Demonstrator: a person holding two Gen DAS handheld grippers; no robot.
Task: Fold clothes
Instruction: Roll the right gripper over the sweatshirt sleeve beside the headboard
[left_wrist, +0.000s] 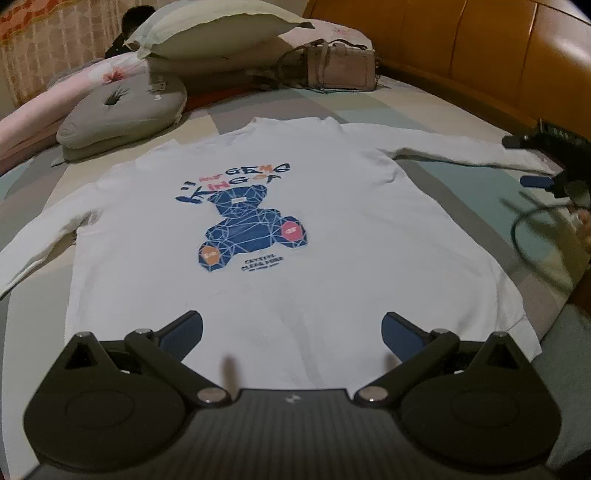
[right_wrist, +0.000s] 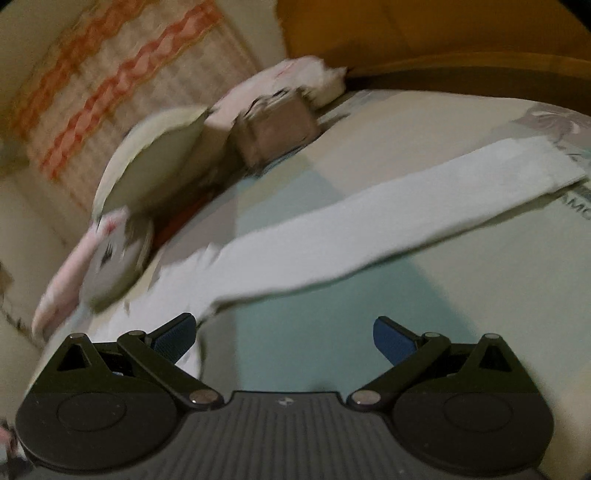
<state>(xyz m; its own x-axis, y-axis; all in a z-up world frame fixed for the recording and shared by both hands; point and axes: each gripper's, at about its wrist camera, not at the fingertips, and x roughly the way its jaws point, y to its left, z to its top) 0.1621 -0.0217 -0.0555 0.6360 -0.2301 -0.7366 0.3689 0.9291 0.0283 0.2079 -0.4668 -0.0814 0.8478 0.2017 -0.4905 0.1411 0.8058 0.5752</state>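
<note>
Shirt (left_wrist: 295, 236), white with long sleeves and a blue bear print, lies flat and face up on the bed (left_wrist: 443, 107), not yet folded. Its hem is just ahead of the left hand-held gripper (left_wrist: 291, 332), and its collar points away from it, so the long axis of the body runs straight forward from this gripper. The left hand-held gripper has its fingers spread wide and holds nothing.

The right sleeve (right_wrist: 388, 221) stretches out to the side. In the right wrist view, which is blurred, this sleeve lies ahead of the right hand-held gripper (right_wrist: 284, 336) and runs across from lower left to upper right. This gripper is also wide open and empty, above the bed sheet.

I judge the right hand-held gripper is nearer to this sleeve, so folding it inward is probably its job.

Beyond the collar are pillows (left_wrist: 122, 114) and a bag (left_wrist: 332, 66).
</note>
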